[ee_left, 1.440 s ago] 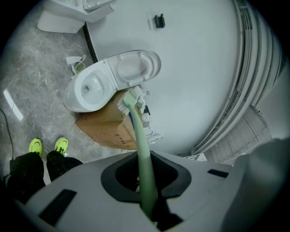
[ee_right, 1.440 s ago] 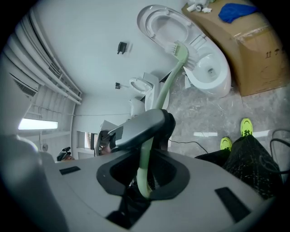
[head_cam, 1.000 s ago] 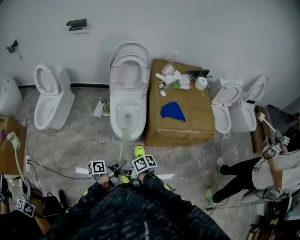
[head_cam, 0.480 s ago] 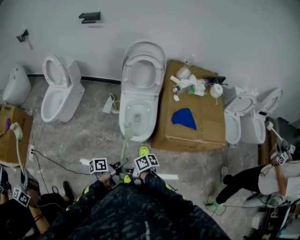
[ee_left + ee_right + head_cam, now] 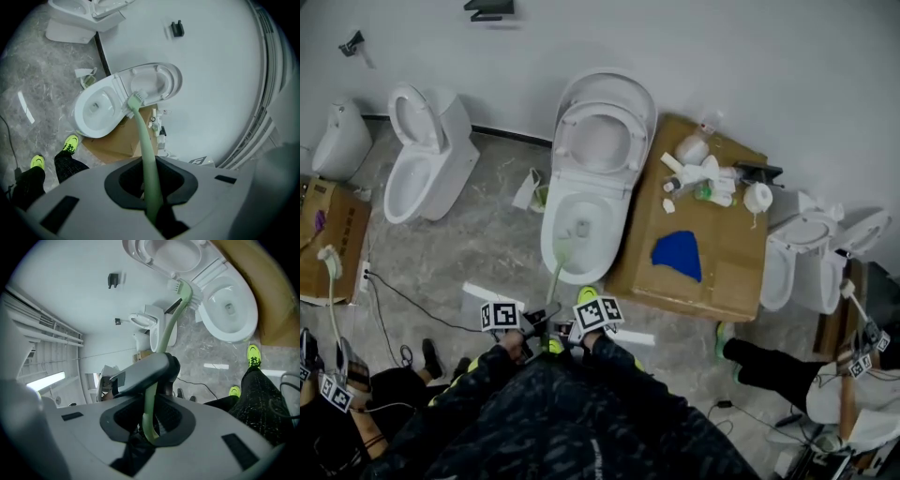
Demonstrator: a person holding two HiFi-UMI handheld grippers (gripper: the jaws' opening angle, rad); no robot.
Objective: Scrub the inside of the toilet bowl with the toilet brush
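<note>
**Where things stand**

Before us is the toilet bowl [image 5: 581, 220], its lid up against the wall behind. A cardboard box [image 5: 731, 272] sits just to its right, with bottles [image 5: 703, 173] on its far end. Another toilet [image 5: 422, 173] stands well to the left. The toilet brush [image 5: 556, 277] reaches from the left gripper [image 5: 539, 323] and the right gripper [image 5: 569, 328] to the bowl, its head seemingly just inside the near rim.
</note>
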